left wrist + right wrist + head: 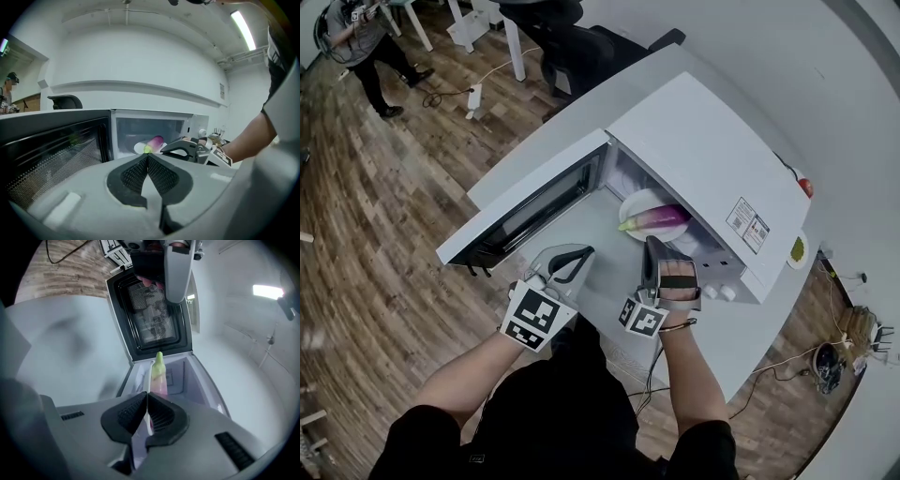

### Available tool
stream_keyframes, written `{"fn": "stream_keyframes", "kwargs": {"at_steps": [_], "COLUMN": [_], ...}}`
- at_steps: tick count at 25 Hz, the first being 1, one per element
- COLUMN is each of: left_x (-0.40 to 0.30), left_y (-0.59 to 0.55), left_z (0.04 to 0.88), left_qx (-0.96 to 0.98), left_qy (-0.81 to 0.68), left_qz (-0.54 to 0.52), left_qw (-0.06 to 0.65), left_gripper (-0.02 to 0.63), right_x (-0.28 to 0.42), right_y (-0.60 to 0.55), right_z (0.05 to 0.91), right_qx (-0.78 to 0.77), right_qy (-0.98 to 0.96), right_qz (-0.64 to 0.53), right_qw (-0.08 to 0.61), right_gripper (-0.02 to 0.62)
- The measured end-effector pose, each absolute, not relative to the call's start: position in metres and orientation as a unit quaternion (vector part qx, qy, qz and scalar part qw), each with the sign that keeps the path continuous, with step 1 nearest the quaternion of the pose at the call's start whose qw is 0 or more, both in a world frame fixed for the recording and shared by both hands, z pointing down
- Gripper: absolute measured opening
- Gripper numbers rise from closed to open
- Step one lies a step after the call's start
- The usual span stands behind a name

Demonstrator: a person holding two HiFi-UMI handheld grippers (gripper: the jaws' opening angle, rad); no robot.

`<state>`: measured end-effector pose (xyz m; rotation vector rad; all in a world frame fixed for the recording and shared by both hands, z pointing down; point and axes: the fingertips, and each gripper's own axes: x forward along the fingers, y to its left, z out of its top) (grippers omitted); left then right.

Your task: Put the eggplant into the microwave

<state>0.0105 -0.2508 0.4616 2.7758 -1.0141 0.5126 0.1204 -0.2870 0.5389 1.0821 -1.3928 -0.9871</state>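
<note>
Reads as a lab or test room in an office, not a home kitchen. Wood-plank floor, plain white wall, strip light on a bare ceiling. Microwave parked on a plain white work table. Black office chair close behind. Power strip and loose cables on floor. Person standing in far corner.

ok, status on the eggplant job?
Left gripper and right gripper shut, empty. Eggplant on plate inside microwave. Door open, nothing in the way.
</note>
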Motion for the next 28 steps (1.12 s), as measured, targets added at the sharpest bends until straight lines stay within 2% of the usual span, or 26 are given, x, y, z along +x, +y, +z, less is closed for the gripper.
{"fn": "stream_keyframes", "kwargs": {"at_steps": [22,28], "left_x": [0.024,0.023], "left_y": [-0.273,-0.277], "left_z": [0.483,0.486], "left_qx": [0.918,0.916], "left_qy": [-0.339,-0.341], "left_qz": [0.188,0.191], "left_qw": [0.084,0.088], "left_gripper": [0.008,0.008], "right_x": [0.146,0.149], "right_y": [-0.326,-0.332], "right_z": [0.566,0.574], "right_qx": [0.466,0.467], "right_qy": [-0.588,-0.619], "right_qz": [-0.344,-0.295], "right_qw": [0.565,0.559], "right_gripper": [0.023,0.048]}}
